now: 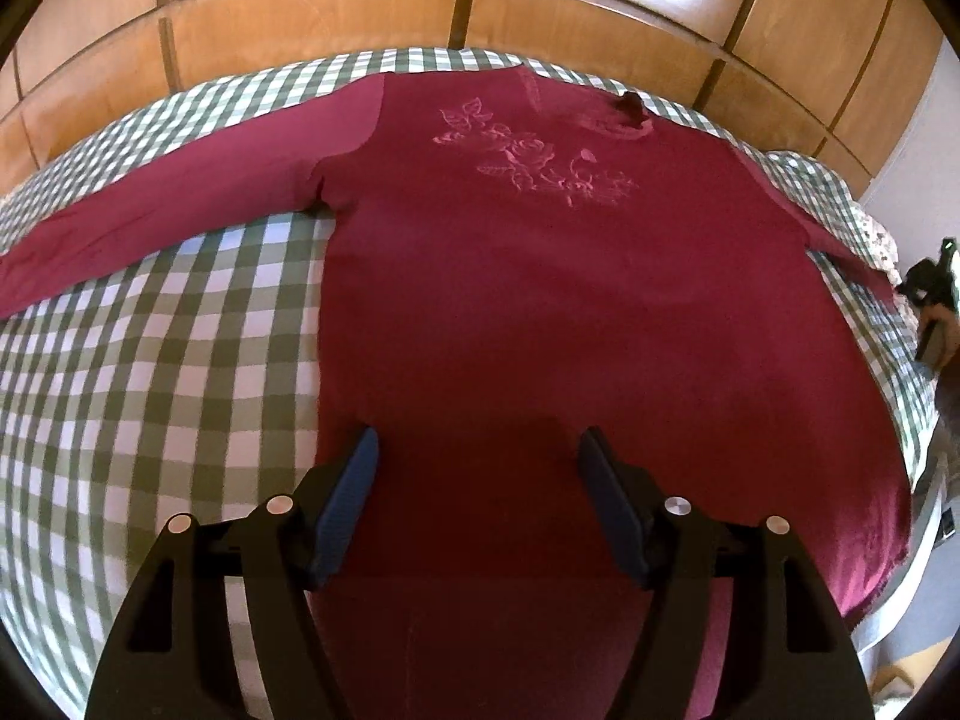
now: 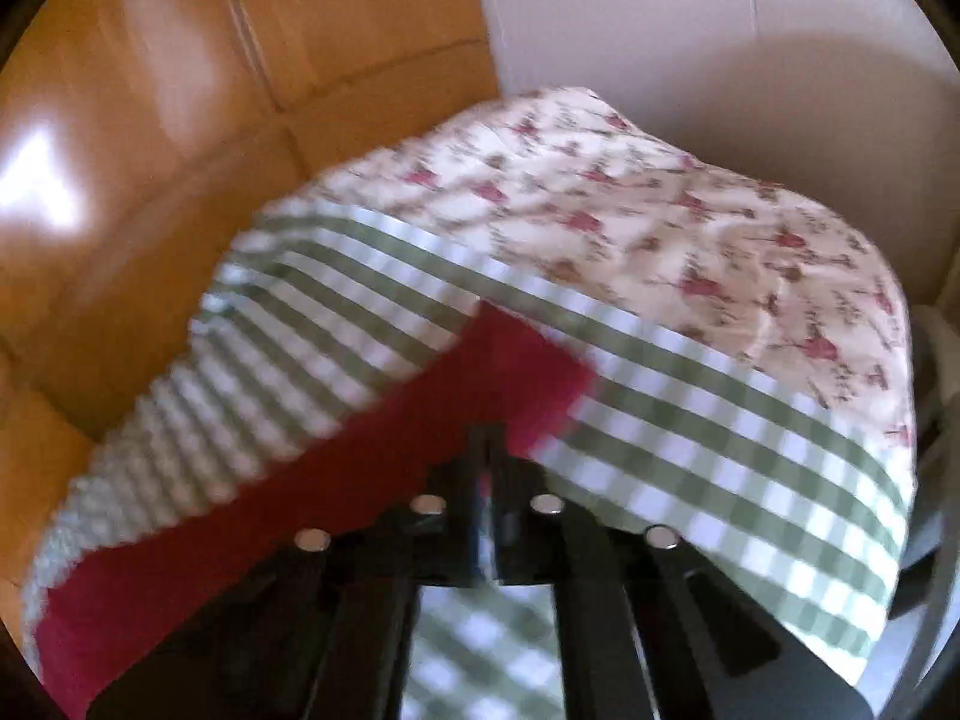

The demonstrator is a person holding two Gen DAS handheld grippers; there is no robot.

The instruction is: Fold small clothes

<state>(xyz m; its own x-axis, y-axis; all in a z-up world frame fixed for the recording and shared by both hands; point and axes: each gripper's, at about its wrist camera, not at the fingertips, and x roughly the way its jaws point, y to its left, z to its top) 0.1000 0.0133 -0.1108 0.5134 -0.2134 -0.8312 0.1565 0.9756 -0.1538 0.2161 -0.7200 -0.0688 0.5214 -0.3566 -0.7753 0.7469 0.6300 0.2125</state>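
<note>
A dark red long-sleeved top with a pink flower print lies flat, front up, on a green-and-white checked bed cover. Its left sleeve stretches out to the left. My left gripper is open above the lower part of the top, holding nothing. My right gripper has its fingers close together on the end of the right sleeve; the view is blurred. It also shows small at the right edge of the left wrist view.
A wooden wardrobe stands behind the bed. A floral pillow or quilt lies at the bed's head end beyond the sleeve, with a white wall behind. The bed edge drops off on the right.
</note>
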